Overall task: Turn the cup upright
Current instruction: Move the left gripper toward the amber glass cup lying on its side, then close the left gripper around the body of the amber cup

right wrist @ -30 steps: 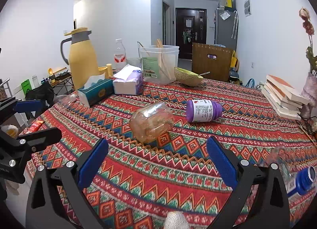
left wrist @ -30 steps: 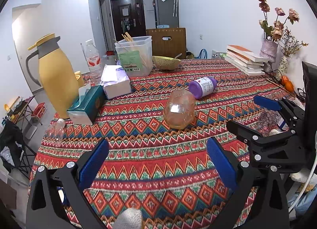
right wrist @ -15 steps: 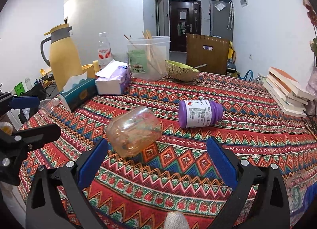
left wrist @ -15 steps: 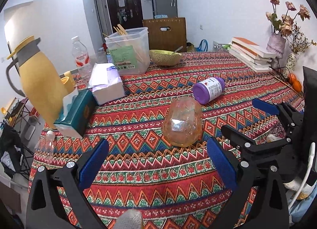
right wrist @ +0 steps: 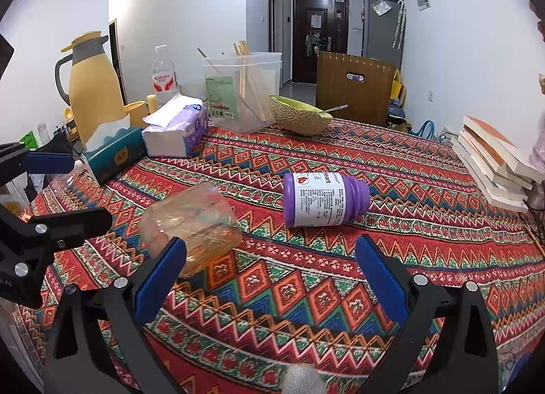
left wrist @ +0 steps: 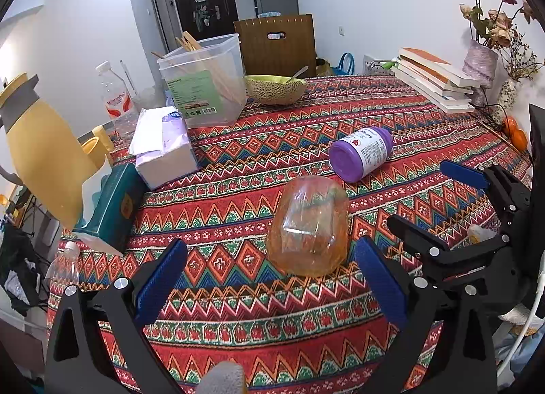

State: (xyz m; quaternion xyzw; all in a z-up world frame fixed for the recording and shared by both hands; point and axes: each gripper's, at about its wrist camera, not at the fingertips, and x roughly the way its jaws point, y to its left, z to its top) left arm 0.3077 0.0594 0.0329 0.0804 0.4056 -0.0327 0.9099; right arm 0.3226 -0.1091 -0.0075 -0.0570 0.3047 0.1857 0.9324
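A clear, orange-tinted cup lies on its side on the patterned tablecloth. My left gripper is open, and the cup rests just ahead of its blue pads, nearer the right one, with nothing between them. In the right wrist view the same cup lies at the tip of the left finger, partly hidden behind it. My right gripper is open and holds nothing. Each gripper shows in the other's view: the right gripper to the right of the cup, the left gripper to its left.
A purple bottle lies on its side just beyond the cup. Tissue packs, a teal box, a yellow jug, a clear tub and a melon bowl stand at the back left. Books are stacked at the right.
Both grippers have moved forward over the table and closer to the cup, which now sits right at their fingertips. The cup and the purple bottle have not moved.
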